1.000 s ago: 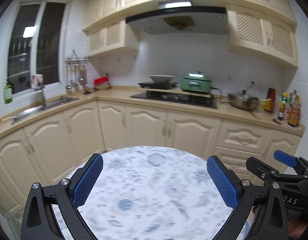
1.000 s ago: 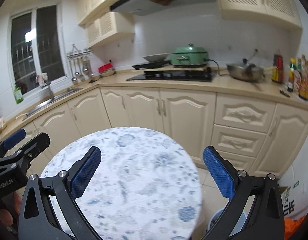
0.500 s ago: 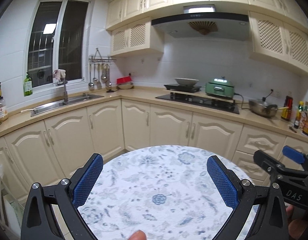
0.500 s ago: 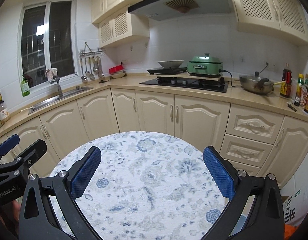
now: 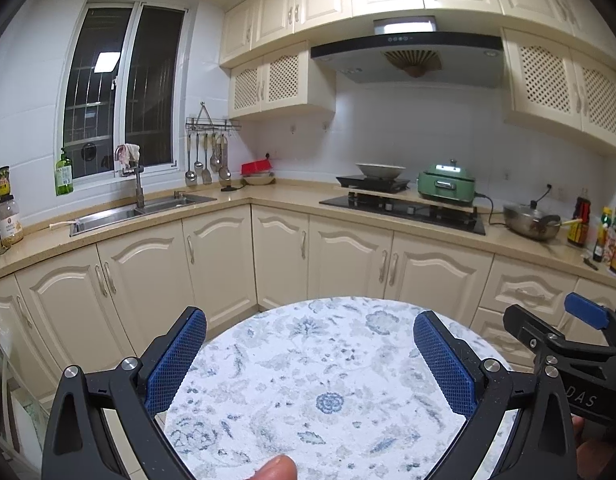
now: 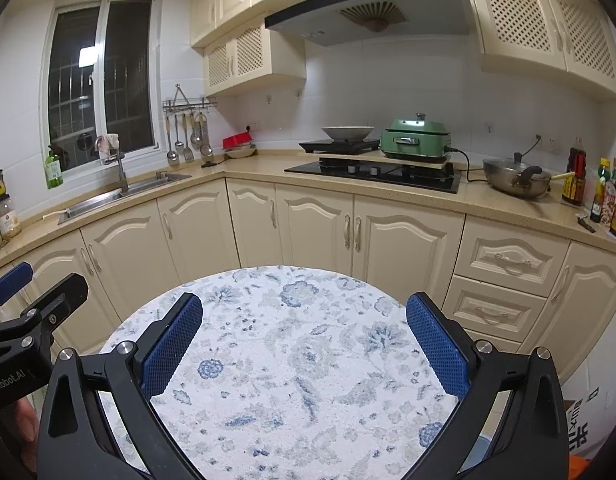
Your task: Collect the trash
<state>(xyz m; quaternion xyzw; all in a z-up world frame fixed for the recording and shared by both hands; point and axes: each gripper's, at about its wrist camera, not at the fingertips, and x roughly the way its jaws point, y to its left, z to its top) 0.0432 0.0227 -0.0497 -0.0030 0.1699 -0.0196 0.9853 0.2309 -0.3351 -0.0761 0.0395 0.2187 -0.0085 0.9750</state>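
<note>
Where left view ends, a fingertip (image 5: 276, 467); right view, none.

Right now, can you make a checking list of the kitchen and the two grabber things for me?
Surface: round table with a blue flower pattern, bare where it shows.
Job's things: no trash seen on the table; a blue rim low beside it may be a bin, cannot tell.
Clutter: wok, sauce bottles, green cooker and bowl along the counter.
Grippers: left gripper open, holding nothing; right gripper open, holding nothing.
Cables: black cord runs from the green cooker across the counter.
Surroundings: sink under the dark window, hanging utensils, cream cabinets.
</note>
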